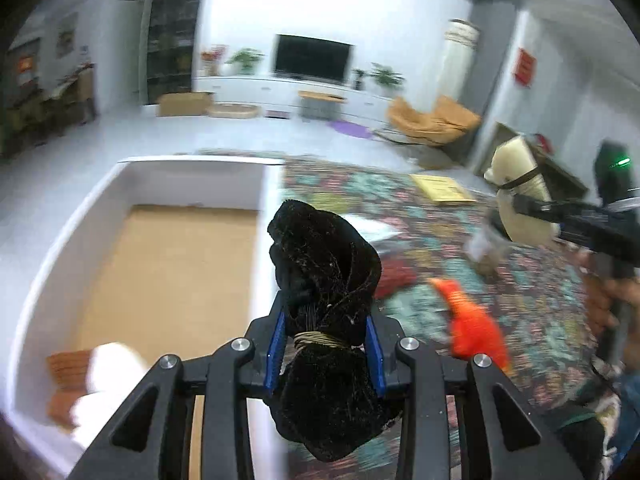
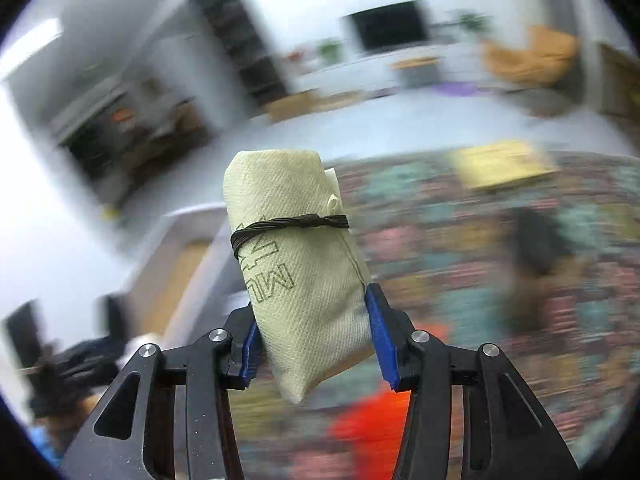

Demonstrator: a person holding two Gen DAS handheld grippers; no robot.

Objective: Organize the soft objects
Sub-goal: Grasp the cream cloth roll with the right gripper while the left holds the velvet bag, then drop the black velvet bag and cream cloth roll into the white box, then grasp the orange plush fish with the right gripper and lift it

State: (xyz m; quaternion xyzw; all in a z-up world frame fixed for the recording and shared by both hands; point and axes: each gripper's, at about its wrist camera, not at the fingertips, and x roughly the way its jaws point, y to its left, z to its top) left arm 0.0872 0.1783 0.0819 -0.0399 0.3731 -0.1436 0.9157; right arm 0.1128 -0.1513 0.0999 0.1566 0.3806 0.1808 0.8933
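Note:
My left gripper (image 1: pixel 326 344) is shut on a black fuzzy cloth bundle (image 1: pixel 324 272) tied with a tan band, held in the air beside the right wall of a white box (image 1: pixel 76 232) with a brown floor. My right gripper (image 2: pixel 314 340) is shut on a cream rolled cloth (image 2: pixel 296 264) tied with a dark band. In the left wrist view that cream roll (image 1: pixel 520 196) and the right gripper (image 1: pixel 532 208) show at the right, above the rug. An orange soft item (image 1: pixel 472 324) lies on the patterned rug (image 1: pixel 520 300). A white cloth (image 1: pixel 108 384) and a brown one (image 1: pixel 66 368) lie in the box.
A yellow flat pad (image 1: pixel 442 188) lies on the rug's far side. White paper (image 1: pixel 368 228) lies near the black bundle. Beyond are a cardboard box (image 1: pixel 184 104), a tan chair (image 1: pixel 436 120), a TV cabinet (image 1: pixel 312 92) and white floor. A person's hand (image 1: pixel 608 300) holds the right gripper.

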